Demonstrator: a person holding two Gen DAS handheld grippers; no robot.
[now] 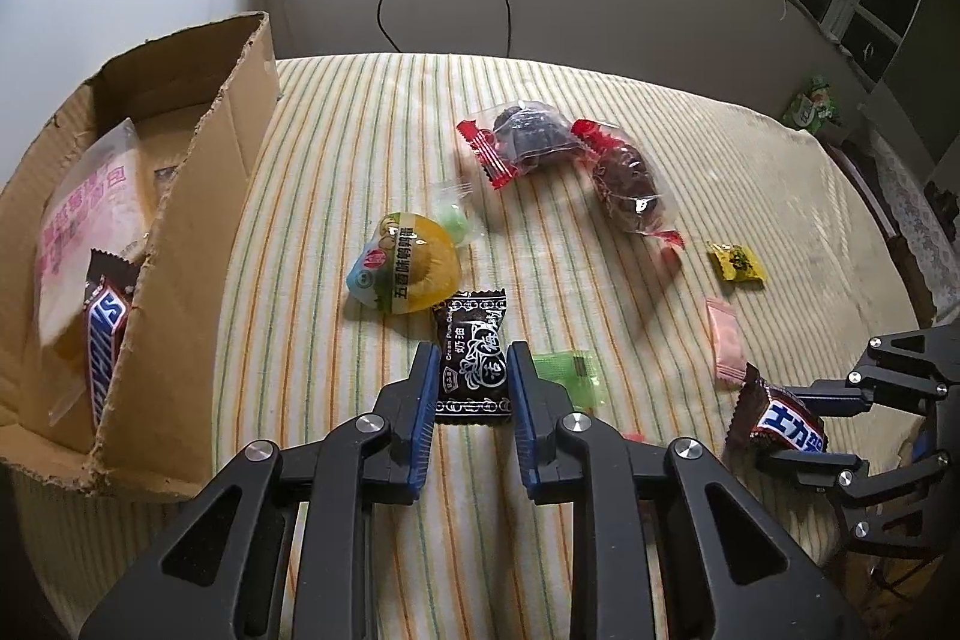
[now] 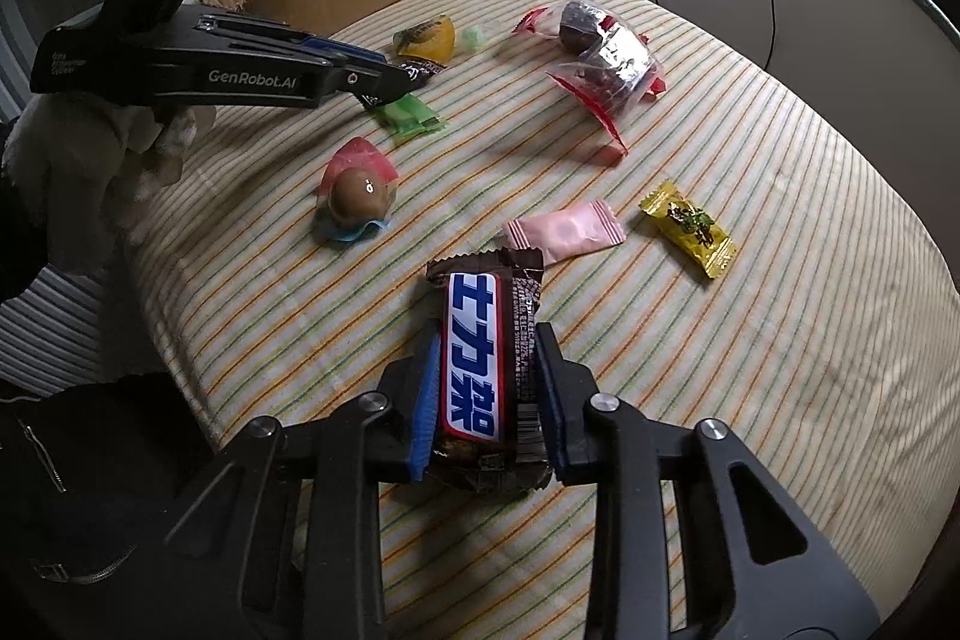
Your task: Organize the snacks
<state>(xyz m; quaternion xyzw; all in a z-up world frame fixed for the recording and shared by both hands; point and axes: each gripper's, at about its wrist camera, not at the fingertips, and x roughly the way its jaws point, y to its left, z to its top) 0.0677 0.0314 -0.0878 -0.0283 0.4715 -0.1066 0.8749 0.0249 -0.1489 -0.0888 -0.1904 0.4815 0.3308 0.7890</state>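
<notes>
Sitting at the table's left edge, the cardboard box holds earlier snacks. Left gripper clamps the black plum candy, light and crinkly, across its middle. Right gripper grips the slippery Snickers bar. Loose sweets crowd between.

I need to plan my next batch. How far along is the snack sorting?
Early. The cardboard box already holds a Snickers bar and a pink-printed bag. In hand: the left claw grips a black plum candy; the right claw holds a Snickers bar. Left on the striped cloth: the yellow candy, pink candy, and several more.
</notes>
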